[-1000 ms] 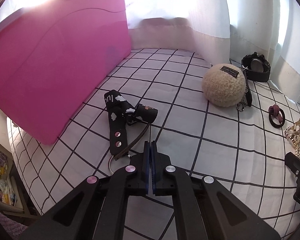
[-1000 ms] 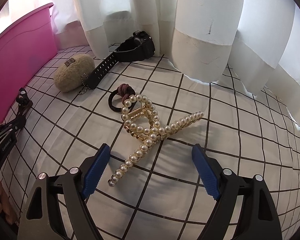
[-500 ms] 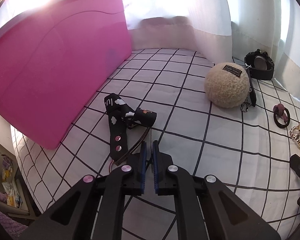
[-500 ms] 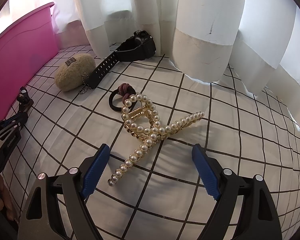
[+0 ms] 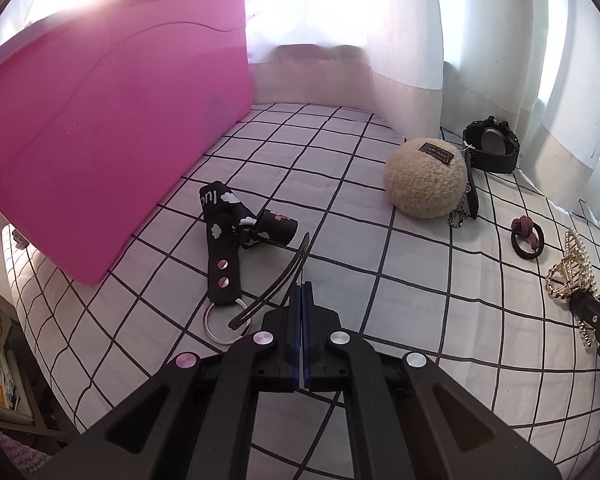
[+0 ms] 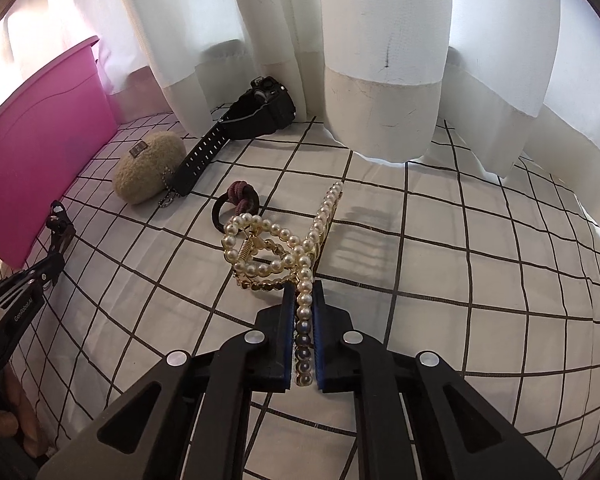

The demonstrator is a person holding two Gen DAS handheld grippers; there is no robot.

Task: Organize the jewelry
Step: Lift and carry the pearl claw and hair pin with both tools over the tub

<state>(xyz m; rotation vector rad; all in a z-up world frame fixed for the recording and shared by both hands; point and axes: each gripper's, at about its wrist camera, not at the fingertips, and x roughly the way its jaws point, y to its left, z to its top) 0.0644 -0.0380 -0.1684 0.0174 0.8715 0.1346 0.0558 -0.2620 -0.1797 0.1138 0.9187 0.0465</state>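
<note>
My right gripper [image 6: 303,294] is shut on one arm of the pearl-and-gold hair claw [image 6: 276,248], which rests on the checked sheet; the claw also shows in the left wrist view [image 5: 572,270]. My left gripper [image 5: 302,292] is shut on a thin dark strap [image 5: 278,280] that runs from the black cloud-print key strap [image 5: 226,240] with its metal ring [image 5: 224,322]. The pink bin [image 5: 100,128] stands to the left of it.
A beige fuzzy ball keychain [image 5: 424,178], a black watch [image 5: 492,146] and a dark hair tie [image 5: 527,238] lie between the two grippers. White curtains [image 6: 380,60] hang along the back. The bed edge drops off at the left.
My right gripper went from wide open to shut on the pearl claw, which has turned. My left gripper opened slightly, then shut again on the thin strap.
</note>
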